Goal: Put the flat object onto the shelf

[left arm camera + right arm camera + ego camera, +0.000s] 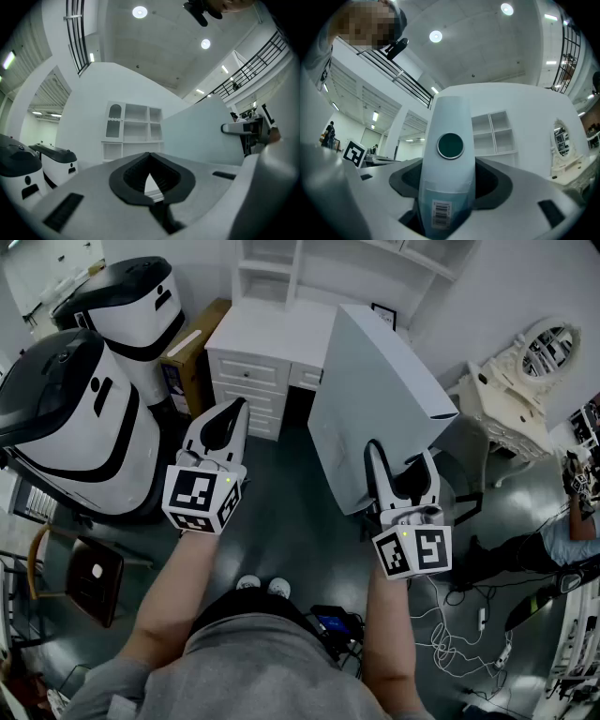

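The flat object is a large white flat box (375, 399), held upright on edge in front of me. My right gripper (401, 457) is shut on its lower edge; in the right gripper view the box's narrow edge (450, 140), with a round dark dot and a barcode label, fills the space between the jaws (449, 185). My left gripper (229, 418) floats left of the box, shut and empty, its pads meeting at the tips (149, 159). The white shelf unit (272, 268) stands ahead above a white drawer desk (267, 338); it also shows beyond the left jaws (133, 126).
Two big white-and-black machines (66, 418) (131, 306) stand at the left, with a cardboard box (192, 352) beside them. A white ornate vanity with mirror (525, 381) is at the right. Cables (459, 615) lie on the dark floor; a brown chair (94, 573) sits lower left.
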A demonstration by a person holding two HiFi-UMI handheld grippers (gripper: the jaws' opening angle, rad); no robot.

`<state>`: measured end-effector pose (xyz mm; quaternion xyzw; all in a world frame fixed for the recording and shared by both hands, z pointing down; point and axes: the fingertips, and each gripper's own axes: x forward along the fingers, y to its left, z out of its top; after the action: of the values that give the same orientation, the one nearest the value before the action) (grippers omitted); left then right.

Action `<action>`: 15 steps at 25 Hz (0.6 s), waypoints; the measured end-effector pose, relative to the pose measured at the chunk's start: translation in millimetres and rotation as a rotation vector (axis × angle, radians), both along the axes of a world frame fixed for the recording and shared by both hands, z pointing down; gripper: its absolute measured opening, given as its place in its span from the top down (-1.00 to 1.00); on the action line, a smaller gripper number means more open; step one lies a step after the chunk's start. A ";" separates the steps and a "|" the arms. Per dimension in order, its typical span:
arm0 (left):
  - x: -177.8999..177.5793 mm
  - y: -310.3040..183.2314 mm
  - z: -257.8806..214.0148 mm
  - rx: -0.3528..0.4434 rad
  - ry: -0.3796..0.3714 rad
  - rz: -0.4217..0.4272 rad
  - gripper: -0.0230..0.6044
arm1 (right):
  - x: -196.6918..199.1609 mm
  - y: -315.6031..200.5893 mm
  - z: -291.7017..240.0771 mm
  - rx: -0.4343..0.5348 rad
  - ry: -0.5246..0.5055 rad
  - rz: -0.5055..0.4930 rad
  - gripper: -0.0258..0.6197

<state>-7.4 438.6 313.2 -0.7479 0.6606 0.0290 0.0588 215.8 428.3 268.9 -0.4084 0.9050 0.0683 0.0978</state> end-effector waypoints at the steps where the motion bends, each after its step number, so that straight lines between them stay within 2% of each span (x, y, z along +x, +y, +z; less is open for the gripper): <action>1: 0.7 1.0 -0.8 0.003 -0.003 0.001 0.91 | 0.8 1.1 -0.5 0.002 0.000 0.003 -0.01; 6: 2.6 5.0 -3.9 0.013 -0.013 0.001 0.91 | 3.3 6.2 -3.1 0.015 -0.004 0.008 -0.01; 11: 12.1 7.7 -5.9 0.017 -0.011 0.005 0.91 | 15.2 6.1 -5.3 0.004 -0.058 0.019 -0.01; 15: 20.8 6.3 -8.1 0.022 -0.014 0.000 0.91 | 23.9 1.9 -5.7 0.028 -0.039 0.044 -0.01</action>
<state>13.4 444.8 305.1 -0.7475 0.6597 0.0308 0.0715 239.7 430.2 263.2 -0.4281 0.8926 0.0753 0.1198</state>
